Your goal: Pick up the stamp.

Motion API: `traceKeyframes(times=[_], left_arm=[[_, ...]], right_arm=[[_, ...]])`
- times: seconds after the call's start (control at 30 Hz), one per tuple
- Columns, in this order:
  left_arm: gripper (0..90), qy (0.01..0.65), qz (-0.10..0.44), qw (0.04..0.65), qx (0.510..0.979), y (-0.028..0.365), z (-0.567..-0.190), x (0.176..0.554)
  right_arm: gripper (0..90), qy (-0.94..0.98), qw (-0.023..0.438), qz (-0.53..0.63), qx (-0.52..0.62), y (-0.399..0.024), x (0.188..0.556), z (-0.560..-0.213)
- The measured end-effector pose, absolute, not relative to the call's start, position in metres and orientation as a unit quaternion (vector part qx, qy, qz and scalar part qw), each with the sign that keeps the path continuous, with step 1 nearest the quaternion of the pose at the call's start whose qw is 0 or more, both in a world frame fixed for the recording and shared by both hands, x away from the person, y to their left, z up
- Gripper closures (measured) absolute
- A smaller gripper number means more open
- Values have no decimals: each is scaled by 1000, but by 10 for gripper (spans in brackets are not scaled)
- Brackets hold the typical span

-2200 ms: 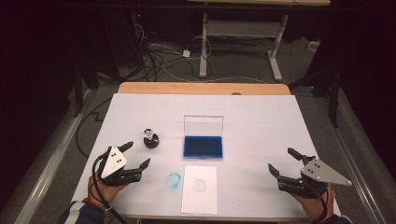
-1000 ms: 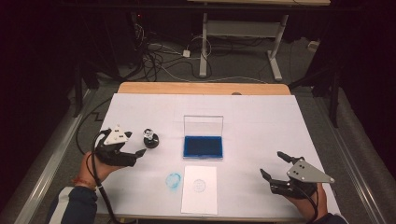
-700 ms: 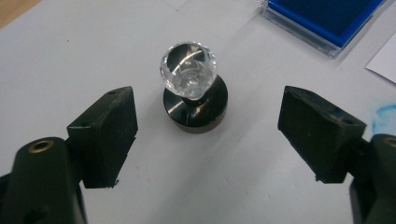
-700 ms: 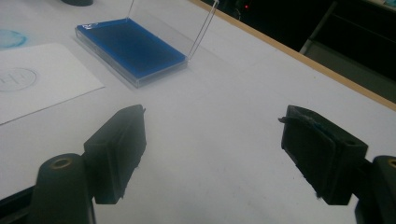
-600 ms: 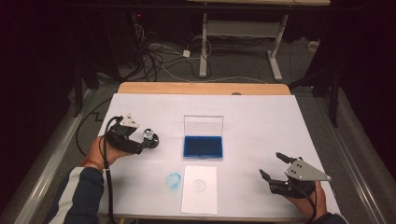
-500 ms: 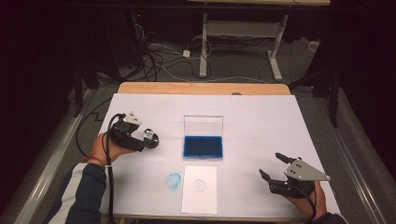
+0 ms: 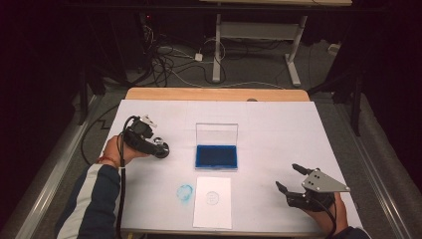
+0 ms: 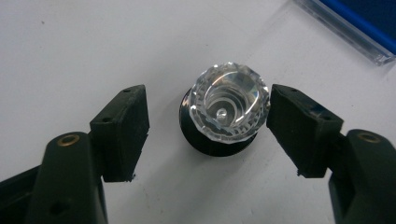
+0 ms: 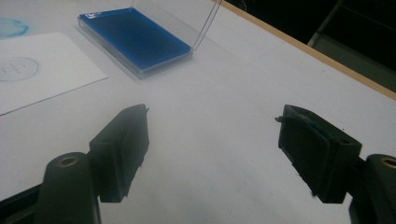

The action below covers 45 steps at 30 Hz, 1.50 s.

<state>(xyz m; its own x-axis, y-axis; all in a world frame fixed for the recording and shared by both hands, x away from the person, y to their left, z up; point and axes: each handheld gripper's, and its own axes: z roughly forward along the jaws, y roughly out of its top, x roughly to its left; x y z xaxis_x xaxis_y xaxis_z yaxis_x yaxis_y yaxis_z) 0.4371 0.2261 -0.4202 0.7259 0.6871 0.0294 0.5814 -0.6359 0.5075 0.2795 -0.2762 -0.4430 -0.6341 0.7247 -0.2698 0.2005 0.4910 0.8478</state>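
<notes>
- The left gripper (image 8: pixel 208 119) is held with its two black jaws spread apart, one on each side of a small round stamp with a clear faceted top and a black base (image 8: pixel 225 116).
- The stamp is seen between the two jaws. The jaw drawn at the right of the left gripper view is just beside the clear top, and whether it touches cannot be told. The other jaw is kept apart from it.
- In the high view, the left gripper (image 7: pixel 154 144) is seen over the stamp (image 7: pixel 160 148) on the white table cover (image 7: pixel 278 129).
- The right gripper (image 9: pixel 212 149) is held wide open, and nothing but bare white cover is seen between its jaws.
- A flat clear plastic case with a blue ink pad and a raised clear lid (image 9: pixel 135 39) is seen far past the right gripper's jaws, toward the left one.
- A white paper card with a faint round mark (image 9: pixel 32 70) is laid near that case, beyond the left jaw.
- In the high view, the right gripper (image 7: pixel 293 179) is held low, near the table's front edge, well apart from the card (image 7: pixel 213 201).
- A round blue ink smudge (image 7: pixel 184 193) is seen on the cover just beside the card.
</notes>
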Motion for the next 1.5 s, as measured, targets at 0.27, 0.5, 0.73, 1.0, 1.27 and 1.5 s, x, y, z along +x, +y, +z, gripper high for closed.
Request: traceKeyframes(times=[0.27,0.5,0.73,1.0,1.27,1.5], left_arm=[[367,357,88,243,898,225,-425,445],[407,359,80,253,895,227,-426,446],[489,357,84,258,894,226,-424,444],[536,351,92,245,899,221,-424,442],[542,340,109,229,906,217,-422,439],[543,342,126,271,891,224,-414,431]], right_arm=[[245,805,313,413,288,-276,280,-444],[250,806,308,415,288,-276,280,-444],[255,808,305,415,286,-275,280,-444],[264,810,305,411,286,-275,281,-445],[267,811,303,411,287,-275,281,-445],[267,811,303,410,287,-275,281,-445]])
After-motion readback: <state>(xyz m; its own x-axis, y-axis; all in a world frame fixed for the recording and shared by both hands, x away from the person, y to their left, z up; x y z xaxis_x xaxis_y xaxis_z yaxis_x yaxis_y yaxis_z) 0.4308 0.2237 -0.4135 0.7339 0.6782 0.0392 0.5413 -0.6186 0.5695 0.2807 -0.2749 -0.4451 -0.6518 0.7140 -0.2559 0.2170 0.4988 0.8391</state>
